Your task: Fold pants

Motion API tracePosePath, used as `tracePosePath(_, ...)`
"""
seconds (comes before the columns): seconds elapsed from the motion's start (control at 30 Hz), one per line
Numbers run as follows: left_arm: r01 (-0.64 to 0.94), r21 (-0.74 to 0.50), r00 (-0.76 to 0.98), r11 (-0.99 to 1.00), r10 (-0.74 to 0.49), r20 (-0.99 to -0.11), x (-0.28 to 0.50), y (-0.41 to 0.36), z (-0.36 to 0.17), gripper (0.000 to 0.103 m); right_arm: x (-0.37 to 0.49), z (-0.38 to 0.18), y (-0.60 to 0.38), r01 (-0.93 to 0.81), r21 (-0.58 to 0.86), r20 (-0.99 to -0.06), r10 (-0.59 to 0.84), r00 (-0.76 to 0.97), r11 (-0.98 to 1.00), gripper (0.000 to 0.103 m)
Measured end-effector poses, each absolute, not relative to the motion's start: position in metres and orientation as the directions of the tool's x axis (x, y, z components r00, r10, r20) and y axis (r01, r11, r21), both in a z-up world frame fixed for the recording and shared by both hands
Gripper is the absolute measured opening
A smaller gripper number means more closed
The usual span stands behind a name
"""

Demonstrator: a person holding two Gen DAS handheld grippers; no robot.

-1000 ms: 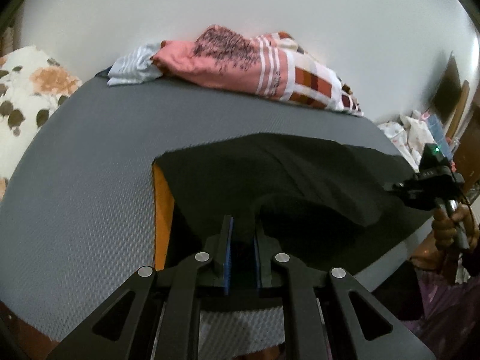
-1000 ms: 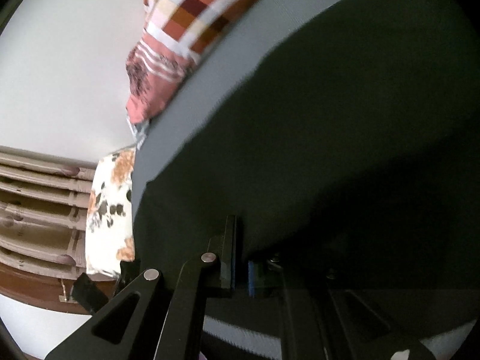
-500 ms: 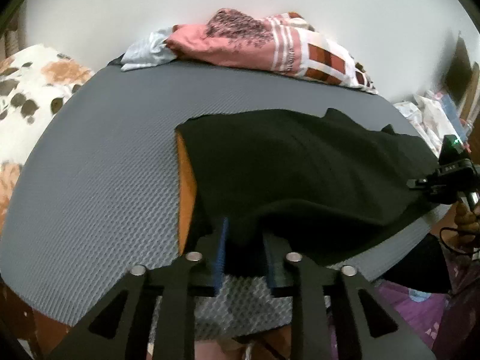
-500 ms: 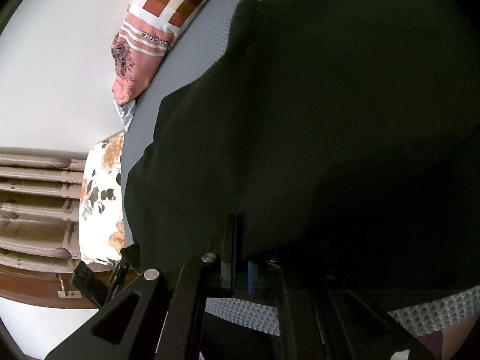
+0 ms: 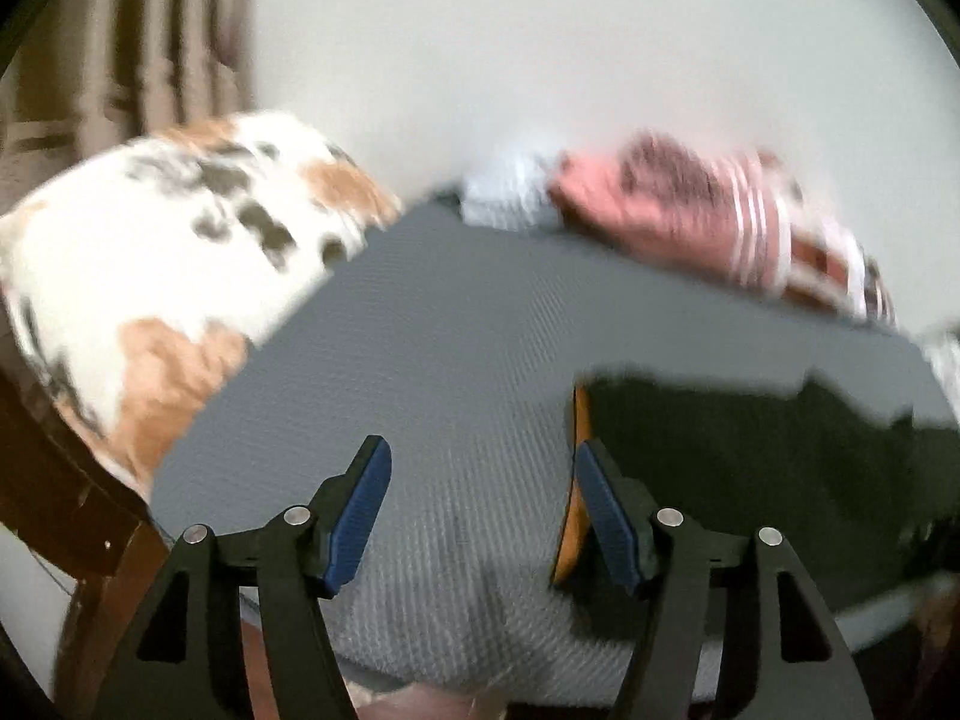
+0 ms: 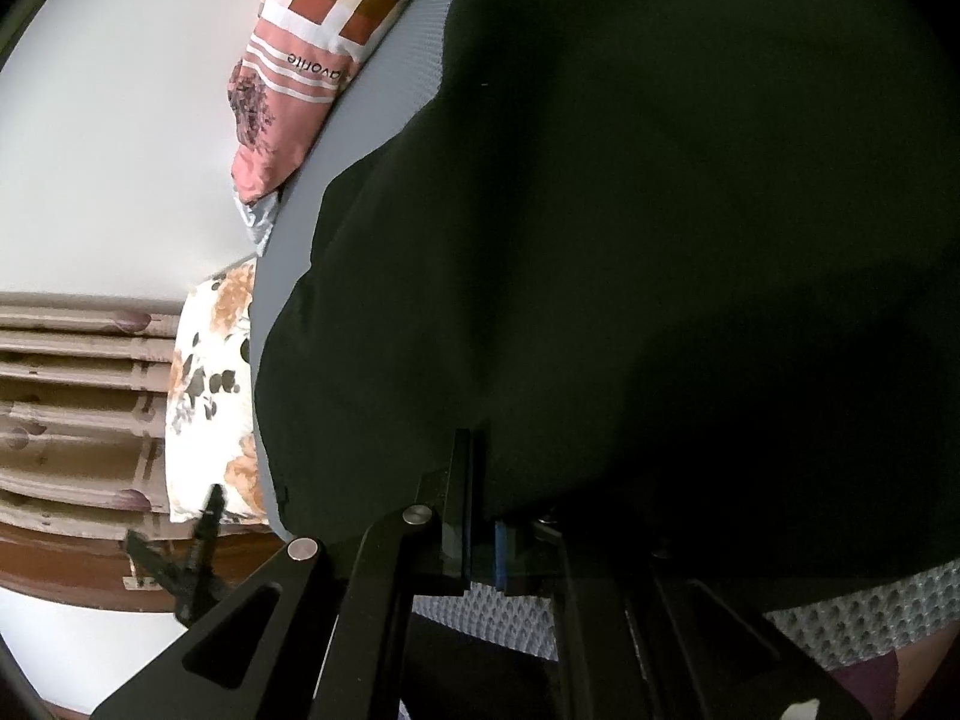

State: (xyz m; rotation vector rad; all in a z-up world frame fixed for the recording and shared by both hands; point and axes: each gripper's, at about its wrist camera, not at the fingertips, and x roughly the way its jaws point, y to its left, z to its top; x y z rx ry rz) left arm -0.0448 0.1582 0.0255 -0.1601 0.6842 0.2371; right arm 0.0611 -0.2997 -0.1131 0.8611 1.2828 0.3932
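Note:
Black pants (image 6: 630, 240) with an orange side stripe (image 5: 577, 480) lie spread on the grey mattress (image 5: 456, 360). In the blurred left wrist view they (image 5: 750, 468) lie at the right. My left gripper (image 5: 480, 510) is open and empty over bare mattress, its right finger beside the orange stripe. My right gripper (image 6: 483, 534) is shut on the near edge of the pants at the mattress's front edge; the cloth hides its right finger. The left gripper (image 6: 192, 558) shows small at the far left of the right wrist view.
A pink and checked blanket (image 5: 708, 216) and a pale cloth (image 5: 510, 192) lie at the mattress's far edge by the white wall. A floral pillow (image 5: 168, 276) sits at the left by the wooden bed frame (image 5: 60, 480). Curtains (image 6: 72, 390) hang beyond.
My left gripper has let go of the pants, opened, and swung left off them. The pants have settled flat on the mattress. My right gripper stays shut on their edge.

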Motion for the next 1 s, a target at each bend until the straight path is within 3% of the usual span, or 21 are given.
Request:
tracePosePath(0.17, -0.04, -0.206, 0.748, 0.978, -0.107, -0.655, -0.017, 0.102, 0.039, 0.065, 0.06, -0.113, -0.299, 0.189, 0.743, -0.667, 0.689, 0.283, 0.642, 0.006)
tracePosePath(0.27, 0.159, -0.219, 0.636, 0.963, -0.269, -0.724, 0.013, 0.038, 0.017, 0.065, 0.059, -0.113, -0.3, 0.189, 0.752, -0.658, 0.697, 0.286, 0.632, 0.006)
tracePosePath(0.37, 0.278, -0.161, 0.534, 0.947, -0.292, -0.794, 0.035, -0.006, -0.016, 0.065, 0.059, -0.112, -0.299, 0.166, 0.755, -0.652, 0.701, 0.29, 0.634, 0.007)
tracePosePath(0.47, 0.278, -0.164, 0.455, 0.947, -0.28, -0.846, 0.045, -0.017, -0.047, 0.065, 0.058, -0.108, -0.304, 0.139, 0.759, -0.644, 0.703, 0.302, 0.636, 0.011)
tracePosePath(0.67, 0.264, -0.185, 0.471, 0.947, -0.294, -0.832, 0.041, -0.014, -0.051, 0.065, 0.063, -0.105, -0.385, 0.195, 0.81, -0.572, 0.669, 0.474, 0.554, 0.019)
tracePosePath(1.0, 0.266, -0.161, 0.481, 0.95, -0.276, -0.832, 0.046, -0.013, -0.056, 0.065, 0.091, -0.127, -0.602, 0.328, 0.906, -0.418, 0.461, 0.783, 0.266, 0.016)
